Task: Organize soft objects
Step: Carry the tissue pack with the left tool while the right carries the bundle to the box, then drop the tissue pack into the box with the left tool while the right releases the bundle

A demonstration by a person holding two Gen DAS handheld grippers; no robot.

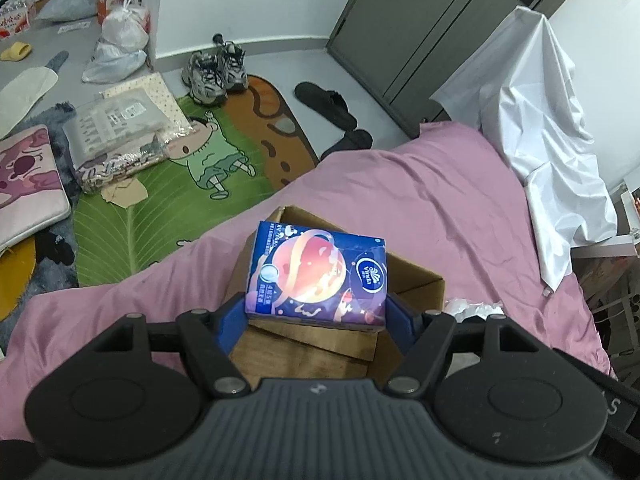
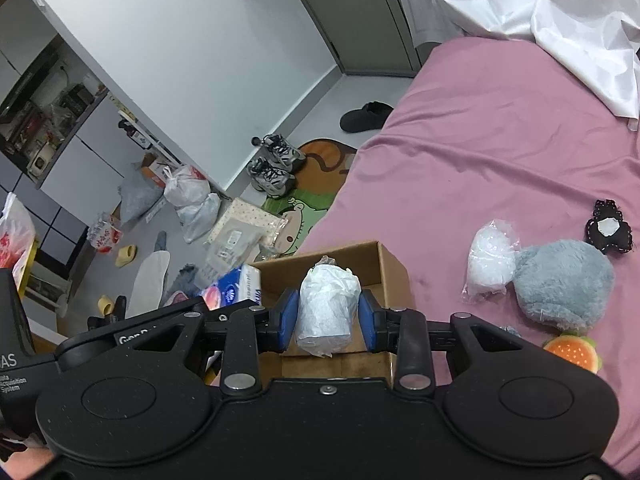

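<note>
My left gripper (image 1: 316, 312) is shut on a blue tissue pack (image 1: 318, 274) with a planet print, held over an open cardboard box (image 1: 420, 280) on the pink bed. The pack also shows in the right wrist view (image 2: 234, 288) at the box's left edge. My right gripper (image 2: 329, 320) is shut on a white plastic-wrapped roll (image 2: 327, 310), held above the same box (image 2: 390, 268). On the bed to the right lie a clear bag of white stuffing (image 2: 490, 258), a grey plush (image 2: 564, 284), a burger plush (image 2: 574, 354) and a black lace piece (image 2: 608, 232).
A white sheet (image 1: 536, 120) is draped at the bed's far end. The floor left of the bed holds a cartoon rug (image 1: 180, 184), packaged bedding (image 1: 116, 136), sneakers (image 1: 216, 70), black slippers (image 1: 324, 104) and plastic bags (image 1: 120, 44).
</note>
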